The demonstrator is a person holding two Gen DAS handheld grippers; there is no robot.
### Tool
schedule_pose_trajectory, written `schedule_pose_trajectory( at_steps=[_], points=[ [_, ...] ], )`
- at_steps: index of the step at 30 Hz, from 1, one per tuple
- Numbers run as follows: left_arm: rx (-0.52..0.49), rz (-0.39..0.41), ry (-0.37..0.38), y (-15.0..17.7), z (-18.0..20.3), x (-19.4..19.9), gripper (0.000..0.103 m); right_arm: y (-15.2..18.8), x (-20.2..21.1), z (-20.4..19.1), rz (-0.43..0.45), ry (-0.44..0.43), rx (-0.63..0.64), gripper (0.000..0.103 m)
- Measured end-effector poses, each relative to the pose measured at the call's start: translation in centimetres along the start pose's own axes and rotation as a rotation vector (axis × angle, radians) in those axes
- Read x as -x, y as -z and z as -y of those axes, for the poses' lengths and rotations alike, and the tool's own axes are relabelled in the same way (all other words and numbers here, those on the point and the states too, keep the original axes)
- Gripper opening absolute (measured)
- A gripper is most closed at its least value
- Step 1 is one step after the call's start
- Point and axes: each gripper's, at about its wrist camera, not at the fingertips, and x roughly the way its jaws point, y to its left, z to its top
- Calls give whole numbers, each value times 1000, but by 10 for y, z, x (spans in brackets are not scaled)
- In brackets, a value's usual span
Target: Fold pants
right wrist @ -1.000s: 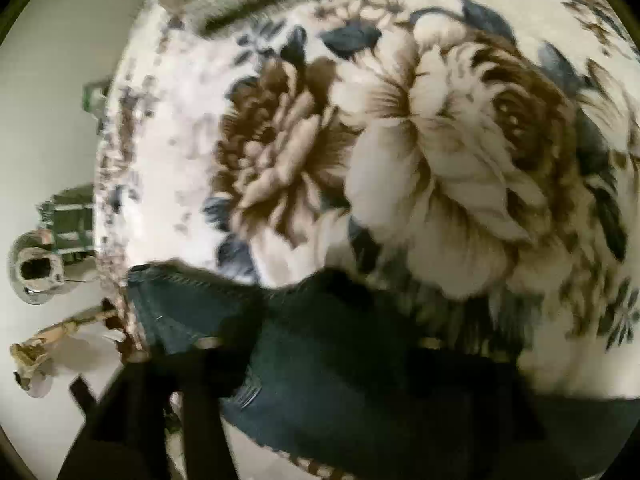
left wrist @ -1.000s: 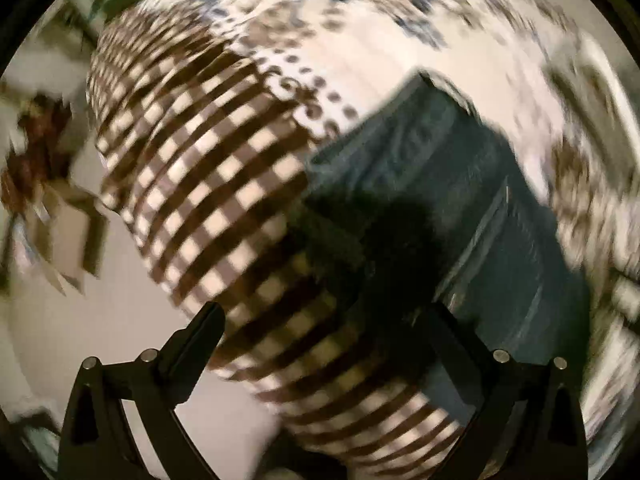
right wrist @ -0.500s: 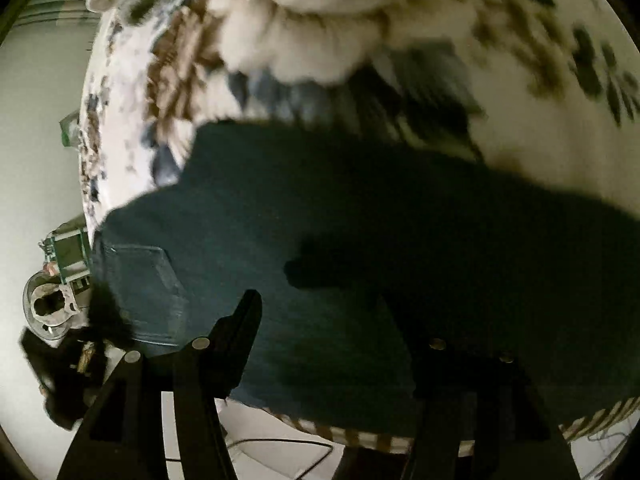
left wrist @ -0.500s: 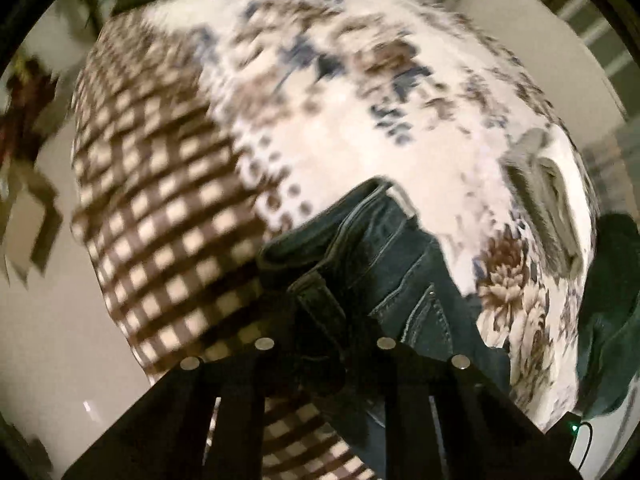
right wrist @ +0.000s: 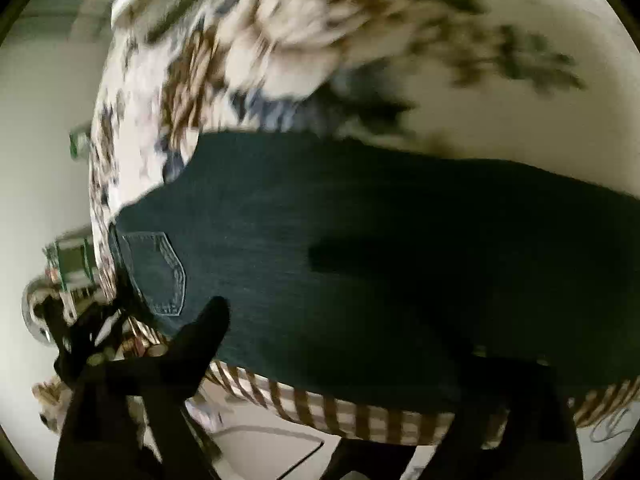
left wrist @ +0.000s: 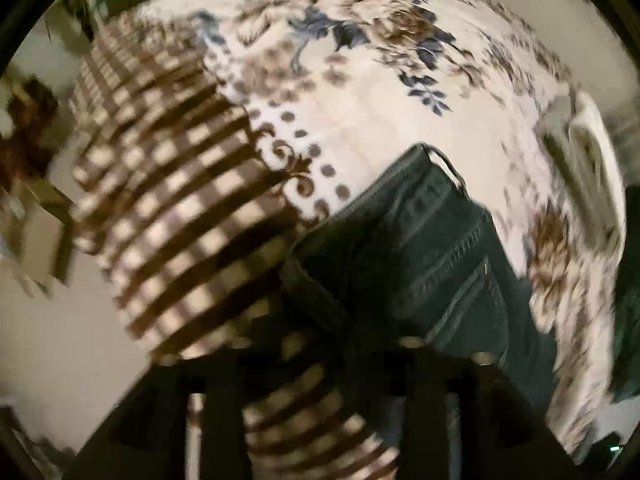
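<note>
Dark blue jeans (left wrist: 432,256) lie on a bed with a floral and brown-checked cover (left wrist: 360,92). In the left wrist view my left gripper (left wrist: 344,344) is shut on the waistband corner of the jeans, near the checked side of the bed. In the right wrist view the jeans (right wrist: 360,248) spread across the frame, back pocket (right wrist: 160,272) at the left. My right gripper (right wrist: 348,344) is open, its fingers (right wrist: 204,332) over the near edge of the jeans, holding nothing.
The bed edge with the checked border (right wrist: 360,416) runs below the jeans, pale floor beyond. A pillow (left wrist: 584,168) lies at the far right of the bed. Clutter and a metal object (right wrist: 36,312) stand on the floor at left.
My left gripper closed on the waistband corner and has pulled back with it. My right gripper let go of the jeans, opened, and drew back toward the bed edge.
</note>
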Motion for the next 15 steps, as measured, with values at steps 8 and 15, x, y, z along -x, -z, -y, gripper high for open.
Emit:
schedule_pose_trajectory(
  at_steps=[8, 15],
  points=[
    [-422, 44, -37, 109, 129, 62, 97, 72, 98, 162, 225, -19, -355, 102],
    [-661, -37, 78, 265, 279, 47, 97, 129, 186, 359, 415, 55, -651, 101]
  ],
)
